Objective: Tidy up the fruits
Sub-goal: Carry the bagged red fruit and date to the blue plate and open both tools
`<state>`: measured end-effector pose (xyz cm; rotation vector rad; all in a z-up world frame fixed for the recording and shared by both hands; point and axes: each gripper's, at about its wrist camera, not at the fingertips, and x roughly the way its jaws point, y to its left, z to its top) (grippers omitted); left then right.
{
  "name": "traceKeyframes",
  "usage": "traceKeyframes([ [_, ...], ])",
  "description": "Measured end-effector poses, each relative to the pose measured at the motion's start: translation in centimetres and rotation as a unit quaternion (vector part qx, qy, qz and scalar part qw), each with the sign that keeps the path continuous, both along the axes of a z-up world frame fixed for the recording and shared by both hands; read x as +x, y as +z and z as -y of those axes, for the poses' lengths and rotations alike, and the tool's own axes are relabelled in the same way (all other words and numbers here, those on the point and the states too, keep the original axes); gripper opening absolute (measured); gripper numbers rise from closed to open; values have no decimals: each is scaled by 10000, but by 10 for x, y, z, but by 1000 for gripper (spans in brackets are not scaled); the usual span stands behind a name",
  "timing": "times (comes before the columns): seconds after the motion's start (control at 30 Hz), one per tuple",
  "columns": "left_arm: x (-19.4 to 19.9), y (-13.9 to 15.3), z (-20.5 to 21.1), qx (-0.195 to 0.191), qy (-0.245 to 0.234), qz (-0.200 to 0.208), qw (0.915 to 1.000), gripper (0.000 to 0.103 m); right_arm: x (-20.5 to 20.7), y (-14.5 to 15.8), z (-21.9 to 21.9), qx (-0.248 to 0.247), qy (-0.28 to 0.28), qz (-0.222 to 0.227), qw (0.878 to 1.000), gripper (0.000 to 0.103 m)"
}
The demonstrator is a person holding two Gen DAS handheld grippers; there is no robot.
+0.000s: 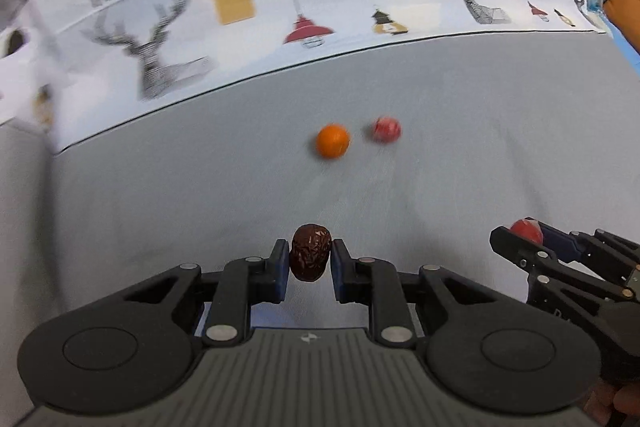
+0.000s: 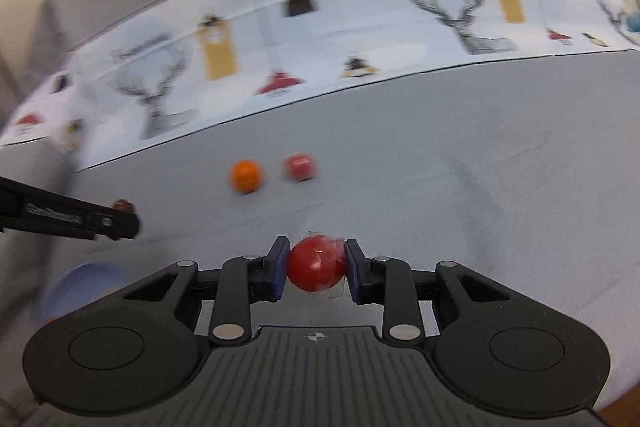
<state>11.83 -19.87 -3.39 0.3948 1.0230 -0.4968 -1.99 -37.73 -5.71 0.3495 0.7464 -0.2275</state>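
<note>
My left gripper (image 1: 310,257) is shut on a wrinkled dark red date (image 1: 310,258), held above the grey cloth. My right gripper (image 2: 316,265) is shut on a shiny red wrapped ball fruit (image 2: 317,263); it also shows in the left wrist view (image 1: 527,230) at the right. An orange fruit (image 1: 333,141) and a red-pink wrapped fruit (image 1: 386,129) lie side by side on the cloth farther ahead. They also show in the right wrist view: the orange fruit (image 2: 245,176) and the red-pink fruit (image 2: 300,167). The left gripper with the date (image 2: 123,205) shows at the right wrist view's left edge.
A grey cloth (image 1: 460,155) covers the table. A white cloth printed with deer and lamps (image 1: 248,7) lies along the far side. A pale blue round container (image 2: 82,287) is blurred at the lower left of the right wrist view. An orange object (image 1: 624,3) is at the far right.
</note>
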Motion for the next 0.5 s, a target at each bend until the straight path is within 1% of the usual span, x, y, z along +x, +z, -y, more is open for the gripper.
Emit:
traceKeyframes([
  [0.1,-33,20,-35,3,209,-16,9998,24,-25,21,-27,176,389,48,9991,31],
  [0.23,-73,37,-80,25,468,15,9989,24,-55,42,-63,257,837,-11,9962,31],
  [0.4,-116,51,-128,-85,715,16,9974,24,-84,64,-103,338,1185,-122,9923,31],
  [0.5,-136,56,-151,-191,828,13,9964,24,-93,74,-124,252,1383,-173,9899,31],
])
